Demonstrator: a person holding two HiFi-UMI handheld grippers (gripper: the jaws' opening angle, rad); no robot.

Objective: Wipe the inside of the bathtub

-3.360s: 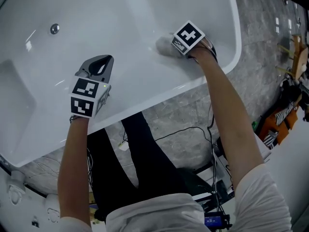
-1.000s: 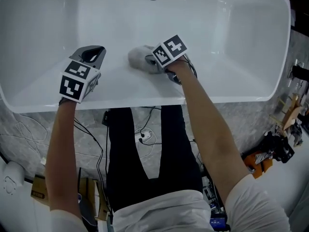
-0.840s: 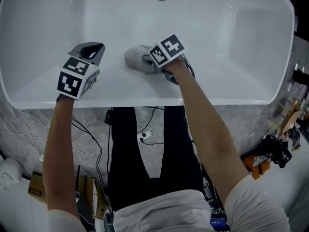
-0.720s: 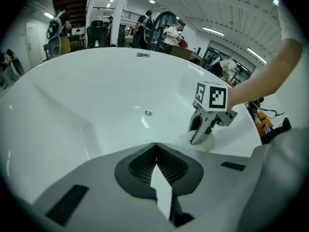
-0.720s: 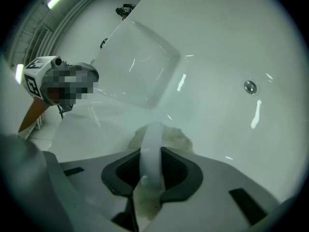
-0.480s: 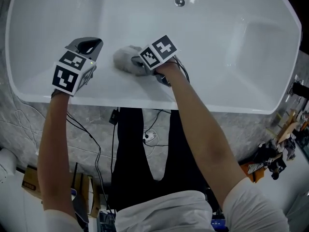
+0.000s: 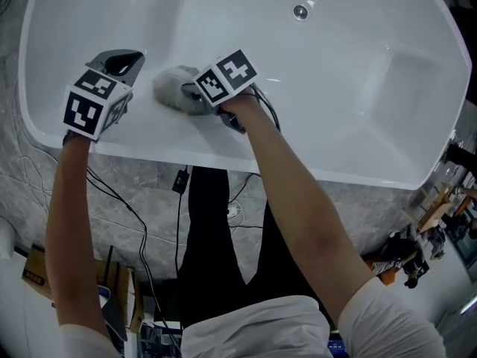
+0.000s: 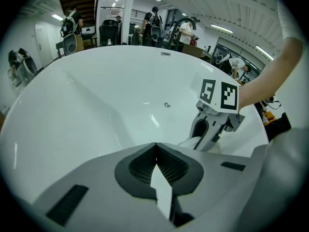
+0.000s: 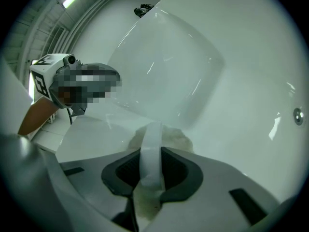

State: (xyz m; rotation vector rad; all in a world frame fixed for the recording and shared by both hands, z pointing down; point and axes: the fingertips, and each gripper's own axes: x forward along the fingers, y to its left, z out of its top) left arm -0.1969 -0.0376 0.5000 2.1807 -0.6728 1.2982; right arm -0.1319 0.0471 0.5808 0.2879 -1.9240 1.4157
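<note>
Shifted leftward along the near wall, the right gripper point(image 7: 188, 95) and its cloth point(image 7: 168, 88) now lie well to the left of the drain point(image 7: 300, 11). A few seconds ago they worked on the drain's right. The left gripper point(image 7: 124, 60) has travelled the same way and stays just left of the cloth, apart from it and farther from the drain.

Printed marks: the only ones that can be made out are the black-and-white square patterns on each gripper's cube.

Head view: the white bathtub point(image 7: 373, 95) is seen from above, with both forearms reaching over its near rim. The pale grey cloth is pressed against the inner wall on the near side of the drain. Cables point(image 7: 141, 222) trail across the stone floor point(image 7: 134, 170) outside the tub.

Right gripper view: the jaws are clamped on the cloth point(image 9: 166, 134), with a white strip point(image 9: 150, 151) of it running up between the pads. The bunched remainder bulges beyond the tips against the tub wall, and the drain sits at the far right edge.

Left gripper view: the jaws are closed together with nothing held. Beyond them the right gripper stands to the right of the drain point(image 8: 166, 104), with the cloth beneath it. Past the far rim this view alone shows a lit room with people point(image 8: 154, 21).
</note>
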